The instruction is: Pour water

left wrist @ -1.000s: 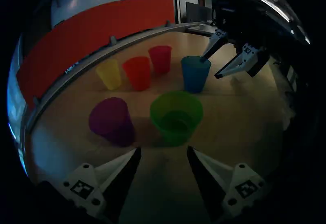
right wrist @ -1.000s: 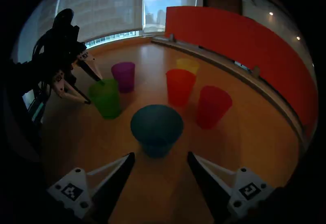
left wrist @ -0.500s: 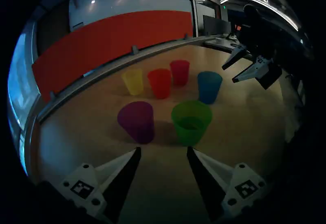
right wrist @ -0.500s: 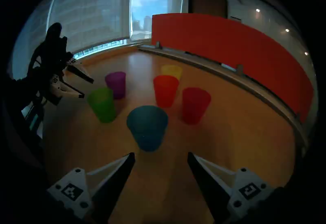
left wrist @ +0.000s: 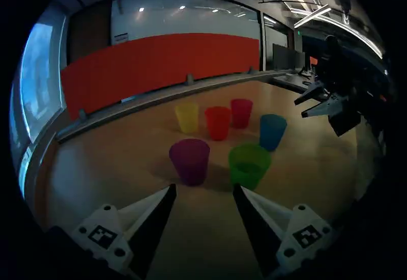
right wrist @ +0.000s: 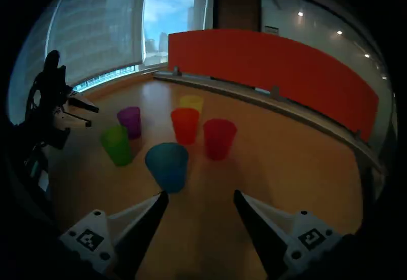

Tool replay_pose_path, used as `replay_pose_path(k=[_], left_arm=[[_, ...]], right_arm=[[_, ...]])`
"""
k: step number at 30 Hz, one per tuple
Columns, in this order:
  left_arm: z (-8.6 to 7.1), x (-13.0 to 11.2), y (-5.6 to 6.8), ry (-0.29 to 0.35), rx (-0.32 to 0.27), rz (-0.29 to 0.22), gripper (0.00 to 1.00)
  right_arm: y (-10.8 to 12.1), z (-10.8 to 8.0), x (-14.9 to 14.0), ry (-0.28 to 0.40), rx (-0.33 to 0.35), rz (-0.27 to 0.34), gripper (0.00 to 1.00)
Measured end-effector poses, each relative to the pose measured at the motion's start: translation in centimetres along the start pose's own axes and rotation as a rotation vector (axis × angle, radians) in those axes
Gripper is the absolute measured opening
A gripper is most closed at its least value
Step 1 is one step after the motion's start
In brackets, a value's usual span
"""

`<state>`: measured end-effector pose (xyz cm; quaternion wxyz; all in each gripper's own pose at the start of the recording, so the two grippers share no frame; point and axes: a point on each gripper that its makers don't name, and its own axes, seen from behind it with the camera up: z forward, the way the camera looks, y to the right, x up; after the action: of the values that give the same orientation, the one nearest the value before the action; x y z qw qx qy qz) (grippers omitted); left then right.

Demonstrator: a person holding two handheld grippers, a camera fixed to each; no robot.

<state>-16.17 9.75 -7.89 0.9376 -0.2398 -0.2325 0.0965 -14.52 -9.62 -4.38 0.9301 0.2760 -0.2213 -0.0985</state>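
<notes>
**Both tongs open, six cups standing on the table**

I hold my left tongs [left wrist: 203, 187] low and level over the wooden table [left wrist: 117, 168], fingers spread and gripping nothing. My right tongs [right wrist: 199, 193] are released the same way, with bare tabletop between the tips. In the left gripper view the right tongs hang in the air at the far right, their pale fingers parted, well apart from the cups.

The cups stand upright in a loose cluster, touched by neither tongs. Nearest my left tongs are the purple cup [left wrist: 189, 160] and the green cup [left wrist: 249, 165], side by side. The blue cup [left wrist: 272, 131] stands behind the green one. Farther back the yellow cup [left wrist: 186, 117], orange cup [left wrist: 217, 122] and red cup [left wrist: 241, 112] form a row. In the right gripper view the blue cup is the one closest to my right tongs. All are translucent plastic, mouths up; I cannot tell whether any holds water.
</notes>
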Motion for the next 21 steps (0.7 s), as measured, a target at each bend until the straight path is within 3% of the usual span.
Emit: replay_pose_path(k=[8, 14, 21], left_arm=[[-1.4, 1.1, -1.3, 0.071, 0.046, -0.037, 0.83], [-2.6, 2.4, -3.6, 0.134, 0.141, -0.059, 0.83], [-3.4, 3.4, -5.2, 0.208, 0.181, -0.149, 0.83]], right_arm=[[1.2, -1.1, 0.9, 0.065, -0.070, 0.047, 1.00], [1.9, -1.7, 2.0, 0.119, -0.119, 0.066, 1.00], [2.6, -2.0, 3.0, 0.170, -0.177, 0.075, 1.00]])
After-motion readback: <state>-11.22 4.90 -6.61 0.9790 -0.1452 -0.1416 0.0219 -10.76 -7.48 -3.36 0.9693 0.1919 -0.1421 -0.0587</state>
